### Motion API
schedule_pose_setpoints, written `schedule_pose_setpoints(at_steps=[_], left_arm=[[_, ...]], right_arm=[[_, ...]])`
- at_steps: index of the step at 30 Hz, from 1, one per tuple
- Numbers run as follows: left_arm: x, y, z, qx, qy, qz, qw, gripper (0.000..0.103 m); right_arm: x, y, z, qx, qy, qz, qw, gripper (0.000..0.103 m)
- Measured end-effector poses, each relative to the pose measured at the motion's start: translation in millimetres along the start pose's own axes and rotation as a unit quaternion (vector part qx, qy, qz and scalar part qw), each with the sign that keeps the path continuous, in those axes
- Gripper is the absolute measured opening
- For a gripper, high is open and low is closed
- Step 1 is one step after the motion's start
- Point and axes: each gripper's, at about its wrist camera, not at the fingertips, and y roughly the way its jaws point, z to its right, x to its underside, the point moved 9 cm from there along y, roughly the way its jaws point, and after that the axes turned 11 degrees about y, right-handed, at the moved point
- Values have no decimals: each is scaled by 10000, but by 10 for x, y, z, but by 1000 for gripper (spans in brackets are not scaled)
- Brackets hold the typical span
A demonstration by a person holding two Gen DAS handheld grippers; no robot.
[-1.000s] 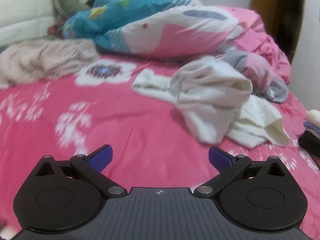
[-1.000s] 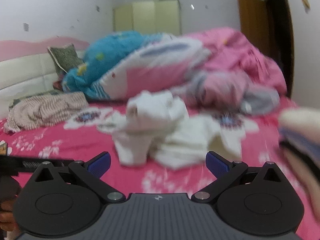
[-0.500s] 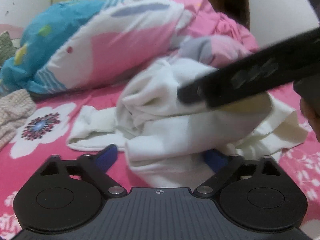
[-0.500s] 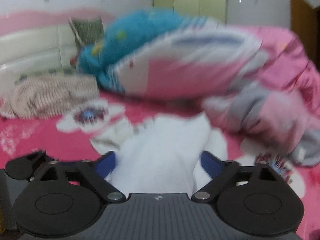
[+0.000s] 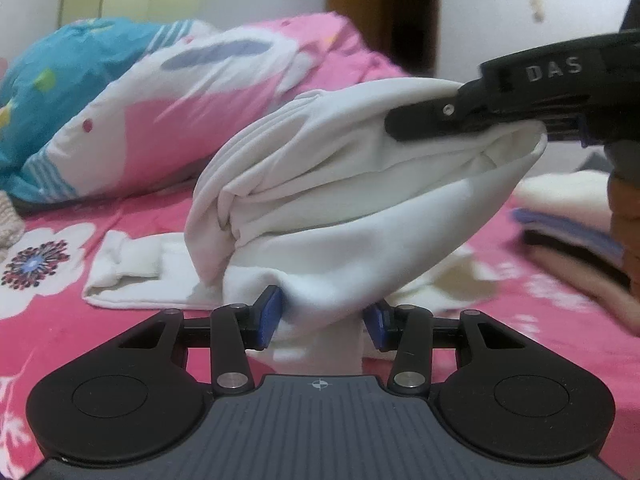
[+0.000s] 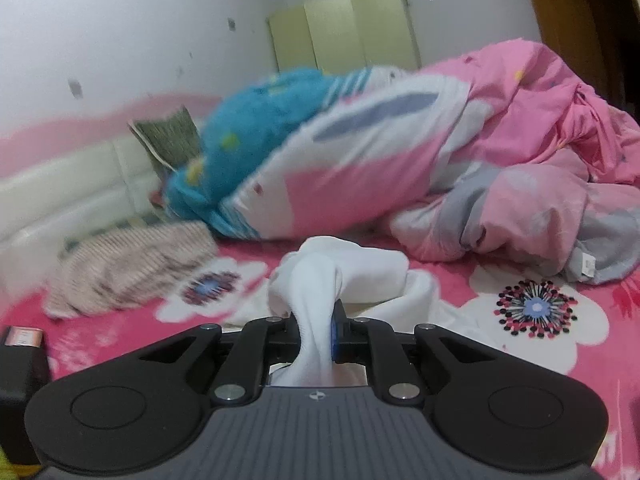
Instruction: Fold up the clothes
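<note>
Now both tongs have hold of the white garment (image 5: 348, 216), where a second ago they hung spread wide above the bed with the cloth lying crumpled in front of them. The left tongs (image 5: 322, 318) have moved in from well back and are clenched on a thick bunch of the garment's lower part, its blue pads (image 5: 269, 316) pressed into the fabric on either side. Half a second ago that fabric only lay between spread fingers. From the left wrist view the garment now rises off the pink flowered bedsheet (image 5: 60, 320) in a tall hump, with one flat end of it trailing on the sheet to the left.

Further right and higher, the right tongs (image 5: 500, 120) pinch the garment's top edge and lift it. In the right wrist view those right tongs (image 6: 316, 340) are closed tight on a narrow rope of white cloth (image 6: 316, 296) that passes straight between the fingers.

Behind the garment lies a heap of bedding: a blue and white quilt (image 6: 256, 152), then a crumpled pink duvet (image 6: 528, 128). A striped knit piece (image 6: 128, 268) lies on the sheet at the left. At the far right in the left view sits a blurred stack of folded clothes (image 5: 568, 232).
</note>
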Motion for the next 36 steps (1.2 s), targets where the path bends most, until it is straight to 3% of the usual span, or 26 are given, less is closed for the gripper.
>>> schedule_pose_setpoints(at_steps=[4,8,13,15,17,20,24,26,29,30,33,36], left_arm=[[14,-521,305,310,-65,232,9992,53],[202,-868,500,704,-193,214,9971,67],[398,-951,622,768,-179,14,9969,70],[436,-888,599,654,-264,-73,9975,73],[468,-850,540,566,-478,-150,9971,76],[545,-816,441,425,-825,-238,9954,79],[689,-849,319,180,-1181,-319,9923,79],[743,-892,250,95,-1361,-304,9902,80],[823,-980,143,-89,-1632,-274,9862,80],[846,-1011,98,-174,-1699,-258,9850,80],[913,-1100,-37,-416,-1842,-238,9817,80],[983,-1209,-160,-592,-1948,-242,9787,81]], right_arm=[[106,-694,-63,-458,419,214,9978,12],[585,-1167,231,-150,836,2,9964,12],[1209,-1755,611,276,1353,-285,9900,12],[1515,-1787,843,1135,1153,-756,9839,13],[1732,-1823,1028,1922,860,-1207,9701,15],[1486,-1982,909,1893,560,-830,9768,18],[1044,-2159,672,1787,38,-75,9839,47],[820,-2073,516,1531,-237,229,9877,52],[617,-1643,246,1193,-392,238,9918,58],[575,-1430,140,1072,-405,155,9933,65],[637,-713,-200,690,-898,-340,9930,73],[858,83,-364,948,-1735,-935,9758,75]])
